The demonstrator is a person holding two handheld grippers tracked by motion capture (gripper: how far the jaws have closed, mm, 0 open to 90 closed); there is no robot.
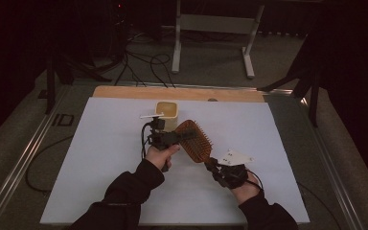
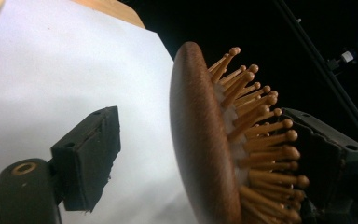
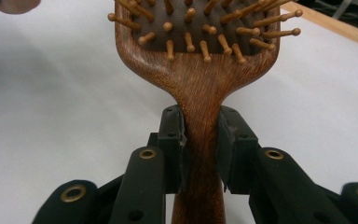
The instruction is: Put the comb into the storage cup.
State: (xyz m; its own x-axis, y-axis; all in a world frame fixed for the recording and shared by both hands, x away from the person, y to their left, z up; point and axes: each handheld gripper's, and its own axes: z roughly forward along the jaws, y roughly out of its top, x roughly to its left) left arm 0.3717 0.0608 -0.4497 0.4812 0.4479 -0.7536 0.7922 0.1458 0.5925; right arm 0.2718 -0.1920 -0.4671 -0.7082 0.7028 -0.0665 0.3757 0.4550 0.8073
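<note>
We have the wooden hairbrush lifted above the white sheet, near the middle of the table and just in front of the yellow cup at the far side. Our right gripper clamps the handle at its neck, both pads pressed flat against the wood, with the bristled face turned up toward its camera. Our left gripper reaches in from the left around the brush head; in the left gripper view its jaws stand partly open, one pad well clear of the smooth wooden back, the other pad right at the tips of the bristles.

The risks, as we judge them, come from that second grip. If the left jaws close on the head, one pad meets the rounded pins rather than a flat face, so the pins may bend or the pad may slide off them, and the curved back gives the other pad little to hold. A squeeze off the centre could twist the brush in the right grip, since that hold is narrow and sits on the tapering neck. If the right gripper lets go before the left is firm, the brush could drop onto the sheet or knock the cup behind it.
</note>
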